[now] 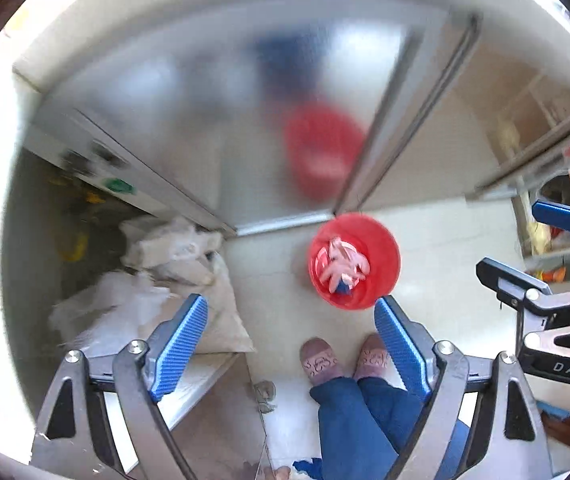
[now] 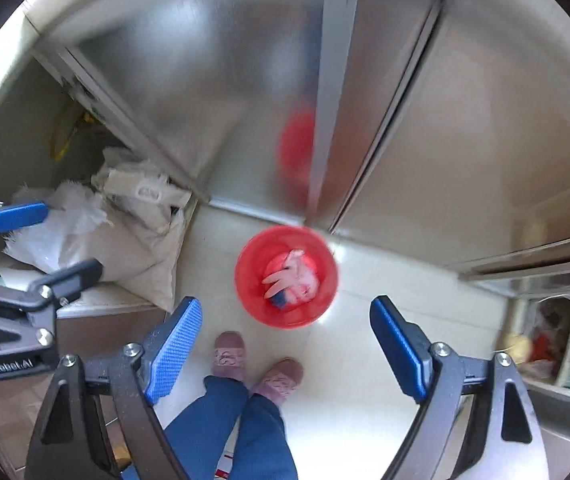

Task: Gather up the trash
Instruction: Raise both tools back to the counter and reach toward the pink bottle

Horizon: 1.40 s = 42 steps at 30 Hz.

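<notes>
A red bucket (image 1: 383, 256) (image 2: 251, 288) stands on the pale tiled floor far below both grippers. Inside it lies a crumpled pink wrapper (image 1: 341, 266) (image 2: 297, 274) with a blue scrap under it. My left gripper (image 1: 291, 340) hangs high over the floor, its blue pads wide apart with nothing between them. My right gripper (image 2: 285, 344) is open the same way and empty. Each wrist view also catches the other gripper at its edge: the right gripper (image 1: 533, 248) beside the left, and the left gripper (image 2: 45, 244) beside the right, both open.
A person's feet in pink slippers (image 1: 321, 360) (image 2: 229, 354) and blue trousers stand just before the bucket. White sacks (image 1: 173, 256) (image 2: 97, 232) are heaped at the left by a frosted sliding door (image 1: 213, 92). A cluttered shelf (image 2: 565, 332) is at the right.
</notes>
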Motion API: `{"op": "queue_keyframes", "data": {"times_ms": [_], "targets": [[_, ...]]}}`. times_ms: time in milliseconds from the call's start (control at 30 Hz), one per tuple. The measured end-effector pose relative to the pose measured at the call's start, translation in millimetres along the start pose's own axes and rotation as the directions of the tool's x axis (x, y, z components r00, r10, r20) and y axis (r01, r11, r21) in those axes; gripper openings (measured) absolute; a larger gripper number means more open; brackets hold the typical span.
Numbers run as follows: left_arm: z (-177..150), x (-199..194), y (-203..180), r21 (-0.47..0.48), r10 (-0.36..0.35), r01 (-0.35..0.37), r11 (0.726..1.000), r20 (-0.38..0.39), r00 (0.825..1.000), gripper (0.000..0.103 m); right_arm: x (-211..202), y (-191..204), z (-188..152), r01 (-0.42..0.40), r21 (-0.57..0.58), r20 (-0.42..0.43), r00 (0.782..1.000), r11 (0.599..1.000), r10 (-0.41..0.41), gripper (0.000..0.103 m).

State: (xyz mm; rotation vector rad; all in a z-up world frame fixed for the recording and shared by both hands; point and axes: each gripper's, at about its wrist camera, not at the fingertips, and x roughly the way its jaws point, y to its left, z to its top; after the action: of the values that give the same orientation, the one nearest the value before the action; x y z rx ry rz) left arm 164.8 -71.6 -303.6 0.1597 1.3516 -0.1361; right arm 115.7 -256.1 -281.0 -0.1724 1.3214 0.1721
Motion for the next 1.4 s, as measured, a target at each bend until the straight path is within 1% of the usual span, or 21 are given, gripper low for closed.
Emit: {"op": "queue_keyframes", "data": {"times_ms": [100, 200, 233, 300, 367, 500, 633, 767, 800, 933, 1000, 1067, 1200, 1233, 1300, 1367, 1400], "targets": [[7, -53, 9, -0.048, 0.020, -0.017, 0.999, 0.052, 0.998, 0.084, -53, 4, 14, 0.017, -0.022, 0.069, 0.997, 1.000, -0.016, 0.088], [13, -100, 18, -0.088, 0.005, 0.005, 0.996, 0.111, 0.994, 0.084, -103, 7, 26, 0.038, -0.036, 0.153, 0.988, 0.999, -0.032, 0.094], [16, -114, 20, -0.092, 0.011, 0.001, 0.996, 0.131, 0.991, 0.084, -118, 9, 31, 0.050, -0.043, 0.178, 0.983, 0.998, -0.041, 0.094], [23, -138, 25, -0.100, 0.036, -0.019, 0.995, 0.167, 0.985, 0.084, -141, 12, 40, 0.068, -0.050, 0.220, 0.974, 0.996, -0.055, 0.096], [31, -157, 34, -0.119, 0.048, -0.024, 0.993, 0.196, 0.980, 0.084, -159, 13, 50, 0.064, -0.060, 0.254, 0.966, 0.996, -0.047, 0.097], [48, -188, 52, -0.141, 0.076, -0.041, 0.989, 0.251, 0.965, 0.084, -180, 22, 73, 0.062, -0.090, 0.302, 0.953, 0.994, -0.032, 0.099], [73, -199, 84, -0.156, 0.090, -0.047, 0.987, 0.282, 0.955, 0.084, -188, 32, 104, 0.063, -0.124, 0.342, 0.940, 0.990, -0.017, 0.100], [106, -202, 120, -0.188, 0.106, -0.050, 0.981, 0.300, 0.948, 0.084, -181, 53, 148, 0.056, -0.156, 0.361, 0.932, 0.986, 0.004, 0.100], [114, -203, 132, -0.199, 0.109, -0.049, 0.979, 0.303, 0.947, 0.084, -189, 61, 162, 0.052, -0.165, 0.365, 0.931, 0.985, 0.012, 0.100], [143, -203, 186, -0.260, 0.120, -0.039, 0.965, 0.305, 0.945, 0.084, -184, 89, 215, 0.053, -0.219, 0.374, 0.927, 0.974, 0.034, 0.100], [154, -202, 214, -0.304, 0.143, -0.050, 0.951, 0.294, 0.945, 0.084, -182, 106, 241, 0.043, -0.253, 0.362, 0.931, 0.967, 0.054, 0.100], [162, -201, 244, -0.351, 0.149, -0.045, 0.935, 0.274, 0.950, 0.084, -177, 129, 265, 0.029, -0.289, 0.346, 0.935, 0.957, 0.077, 0.100], [168, -194, 306, -0.443, 0.160, -0.034, 0.896, 0.248, 0.955, 0.084, -168, 178, 306, 0.008, -0.378, 0.331, 0.935, 0.926, 0.127, 0.100], [168, -192, 322, -0.470, 0.167, -0.038, 0.882, 0.237, 0.957, 0.084, -164, 190, 317, 0.004, -0.400, 0.322, 0.937, 0.917, 0.136, 0.099], [165, -187, 352, -0.535, 0.176, -0.036, 0.844, 0.213, 0.961, 0.084, -155, 214, 336, -0.011, -0.450, 0.293, 0.943, 0.893, 0.159, 0.099], [161, -186, 378, -0.590, 0.195, -0.039, 0.807, 0.203, 0.960, 0.084, -146, 238, 349, -0.030, -0.500, 0.267, 0.946, 0.865, 0.187, 0.100], [158, -186, 386, -0.607, 0.206, -0.045, 0.793, 0.198, 0.958, 0.084, -142, 249, 355, -0.038, -0.523, 0.256, 0.946, 0.852, 0.199, 0.099]]}}
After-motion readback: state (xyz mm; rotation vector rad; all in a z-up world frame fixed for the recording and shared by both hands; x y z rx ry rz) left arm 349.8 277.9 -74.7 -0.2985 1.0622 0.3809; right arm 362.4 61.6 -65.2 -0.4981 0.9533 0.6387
